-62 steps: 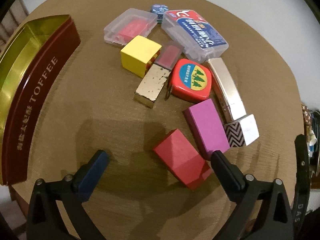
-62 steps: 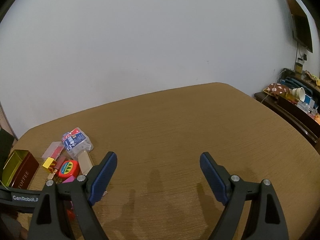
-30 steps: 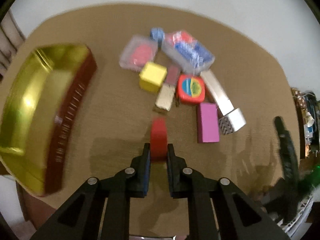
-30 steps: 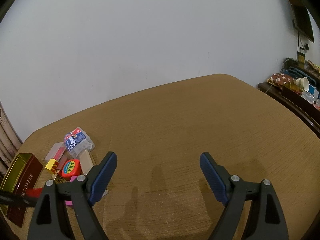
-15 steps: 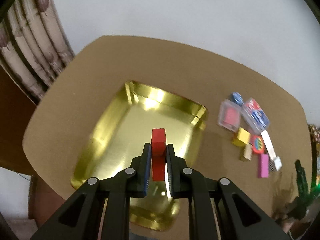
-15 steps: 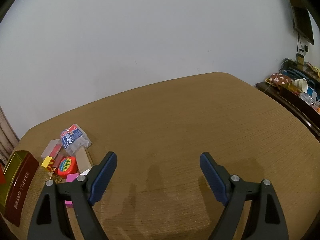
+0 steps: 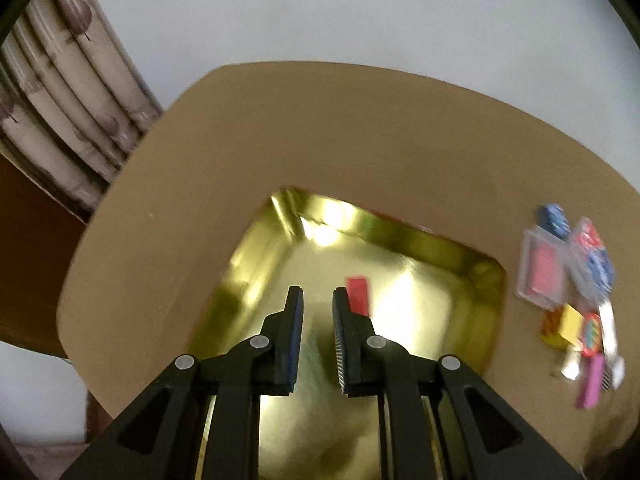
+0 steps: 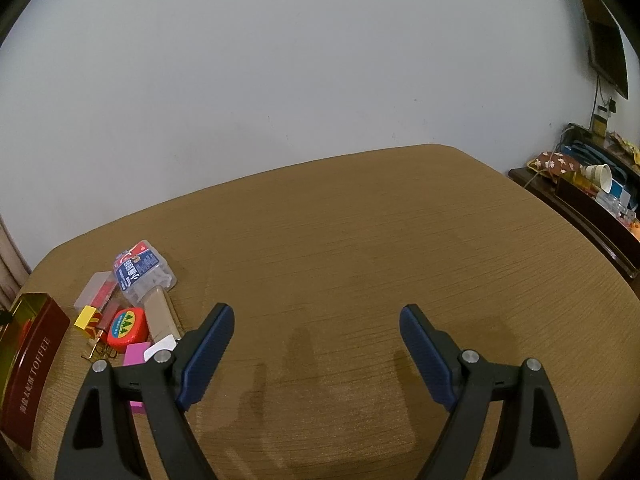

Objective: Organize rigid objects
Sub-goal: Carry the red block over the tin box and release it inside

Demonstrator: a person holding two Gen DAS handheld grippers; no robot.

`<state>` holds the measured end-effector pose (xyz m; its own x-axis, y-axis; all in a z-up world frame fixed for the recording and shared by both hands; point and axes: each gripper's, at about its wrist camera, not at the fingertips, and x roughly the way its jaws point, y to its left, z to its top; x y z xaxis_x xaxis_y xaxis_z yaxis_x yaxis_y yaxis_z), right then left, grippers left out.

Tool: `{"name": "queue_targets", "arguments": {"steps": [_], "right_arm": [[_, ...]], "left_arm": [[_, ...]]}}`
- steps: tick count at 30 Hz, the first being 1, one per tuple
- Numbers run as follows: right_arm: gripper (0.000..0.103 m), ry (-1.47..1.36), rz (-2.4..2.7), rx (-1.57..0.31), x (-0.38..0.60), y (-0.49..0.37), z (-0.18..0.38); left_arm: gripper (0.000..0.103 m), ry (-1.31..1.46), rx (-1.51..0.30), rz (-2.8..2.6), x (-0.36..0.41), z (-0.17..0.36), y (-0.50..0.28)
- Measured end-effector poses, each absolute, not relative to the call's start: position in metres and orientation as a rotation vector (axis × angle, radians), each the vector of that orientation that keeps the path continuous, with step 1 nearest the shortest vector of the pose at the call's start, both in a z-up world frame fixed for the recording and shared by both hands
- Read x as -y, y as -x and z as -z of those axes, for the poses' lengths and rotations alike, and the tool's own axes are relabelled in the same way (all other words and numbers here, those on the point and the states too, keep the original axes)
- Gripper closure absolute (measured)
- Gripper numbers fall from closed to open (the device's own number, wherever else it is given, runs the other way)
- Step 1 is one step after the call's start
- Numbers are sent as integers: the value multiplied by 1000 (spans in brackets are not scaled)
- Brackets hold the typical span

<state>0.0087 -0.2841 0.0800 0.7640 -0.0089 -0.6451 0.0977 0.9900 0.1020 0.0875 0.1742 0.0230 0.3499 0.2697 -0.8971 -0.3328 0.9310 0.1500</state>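
My left gripper (image 7: 317,300) hovers above the gold-lined toffee tin (image 7: 476,264), its jaws a little apart and empty. The red block (image 7: 357,294) lies inside the tin, just right of my right fingertip. The tin's dark red wall (image 8: 34,364) shows at the left in the right wrist view. A cluster of small items lies right of the tin: a yellow block (image 7: 570,322), a red tape measure (image 8: 126,326), a pink block (image 8: 136,354) and clear plastic cases (image 8: 142,272). My right gripper (image 8: 314,328) is wide open and empty above bare table.
The brown table (image 8: 360,260) stretches right of the cluster. A curtain (image 7: 60,100) hangs past the table's far left edge. A dark sideboard (image 8: 580,208) with clutter stands at the far right.
My left gripper closed on the red block, carried it left over the tin, and has now parted its jaws; the block lies in the tin. The right gripper stayed nearly still.
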Motion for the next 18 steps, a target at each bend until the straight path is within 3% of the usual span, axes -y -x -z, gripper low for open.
{"name": "queue_targets", "arguments": {"steps": [7,9,13,15,18], "right_arm": [[16,-127,51,-698,284,-8,-81],[16,-139,41,-702,286,-8,-80],[16,-166,-109,-754,286,-13,-79],[16,-135,-194,-793,278,-16,-81],[16,-28,-280,-854,258,-18,-85]], "left_arm": [[85,138,-1062,-353,-181,-50,-52],[76,142,-1041,-326,-169,-58,-35],[69,115,-1003,-254,-138,-70,9],[56,133,-988,-216,-126,-67,32],[49,144,-1005,-173,-117,-62,56]]}}
